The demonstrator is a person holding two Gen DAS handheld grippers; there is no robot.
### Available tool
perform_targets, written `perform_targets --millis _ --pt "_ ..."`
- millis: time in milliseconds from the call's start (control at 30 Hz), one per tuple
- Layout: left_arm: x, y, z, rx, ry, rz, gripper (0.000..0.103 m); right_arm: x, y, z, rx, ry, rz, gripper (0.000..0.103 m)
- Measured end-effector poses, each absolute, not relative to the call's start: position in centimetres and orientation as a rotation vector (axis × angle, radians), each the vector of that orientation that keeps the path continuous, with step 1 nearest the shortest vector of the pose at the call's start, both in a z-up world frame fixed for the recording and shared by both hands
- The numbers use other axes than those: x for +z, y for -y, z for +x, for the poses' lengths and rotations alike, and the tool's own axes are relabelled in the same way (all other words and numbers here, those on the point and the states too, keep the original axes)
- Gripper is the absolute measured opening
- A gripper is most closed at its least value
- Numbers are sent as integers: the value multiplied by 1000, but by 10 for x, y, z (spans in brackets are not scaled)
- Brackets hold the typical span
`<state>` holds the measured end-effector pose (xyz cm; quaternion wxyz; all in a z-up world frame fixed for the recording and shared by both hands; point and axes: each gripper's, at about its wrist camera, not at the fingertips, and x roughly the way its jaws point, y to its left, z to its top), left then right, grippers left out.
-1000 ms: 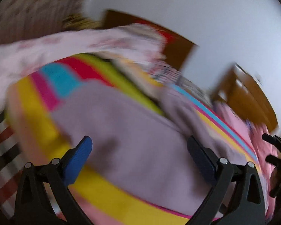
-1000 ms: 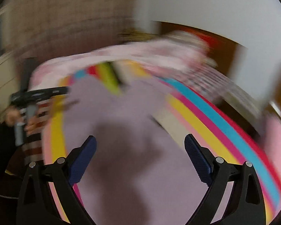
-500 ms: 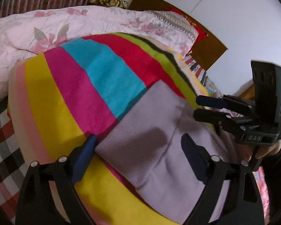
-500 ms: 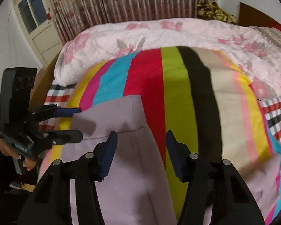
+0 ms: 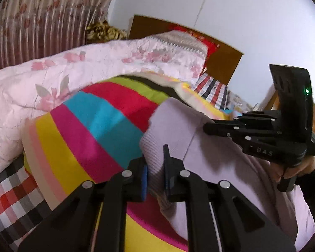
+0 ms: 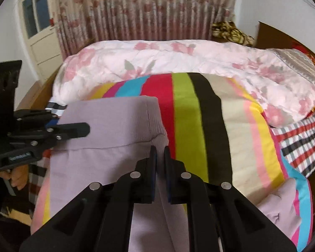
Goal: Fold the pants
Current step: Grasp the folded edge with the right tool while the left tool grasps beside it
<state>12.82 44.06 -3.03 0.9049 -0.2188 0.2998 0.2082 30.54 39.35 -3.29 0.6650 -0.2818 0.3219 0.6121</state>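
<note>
Now the left claw (image 5: 155,173) was clamped on the ribbed waistband corner of the pants (image 5: 210,168), its two fingers pressed close with a fold of lilac cloth between them. The right claw (image 6: 160,174) was likewise pinched shut on the other waistband corner of the pants (image 6: 107,138), the cloth caught between its pads. Both claws' jaws had just been closing, from wide spread half a second before to this narrow grip on the fabric.

Two claws were in play, each held by one hand: the right hand (image 5: 296,168) showed under its handle in the left view, and the left hand (image 6: 12,175) showed at the edge of the right view. Both claws pointed downward at a slant toward the bed. There was one pair of pants, lying flat on one striped blanket (image 6: 187,115) on the bed, waistband toward the far side and legs running back under the cameras.

Beyond the blanket lay one pink flowered quilt (image 6: 178,58), bunched along the far edge. A checked sheet (image 6: 300,145) showed beneath the blanket. Behind that hung one flowered curtain (image 6: 149,6), with a door (image 6: 40,31) to its left.

Compared with a second earlier, both views had gone from blurred to sharp, and the claws had come to the waistband.
</note>
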Motion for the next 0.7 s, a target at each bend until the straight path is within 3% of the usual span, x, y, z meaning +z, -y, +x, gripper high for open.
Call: perform_targets --millis 167,200,233,267,300,367,433,567,700 --pt "-86 -462 137 446 -699 -526 20 -70 -416 305 1326 -819 -696 14" --pt "-85 -461 134 454 -694 -520 31 -66 -416 309 1310 -849 -685 18" --pt "-82 -460 132 479 -696 -509 42 -59 -413 313 1300 -872 -670 31" --pt "-76 -460 130 556 -704 -482 77 -50 -408 318 1303 -886 -641 40" --pt "-65 -456 125 695 -708 -432 87 -35 -396 324 1319 -881 -586 54" --pt "-44 -444 113 735 -646 -390 90 -8 -367 340 1307 -841 -501 62" --pt "-23 -424 102 686 -574 -385 99 11 -325 365 1231 -805 -417 70" --pt "-19 -383 112 425 -579 -393 101 -7 -241 433 1042 -924 -234 70" --pt "-41 -357 131 293 -664 -403 101 -53 -179 477 874 -1063 -99 58"
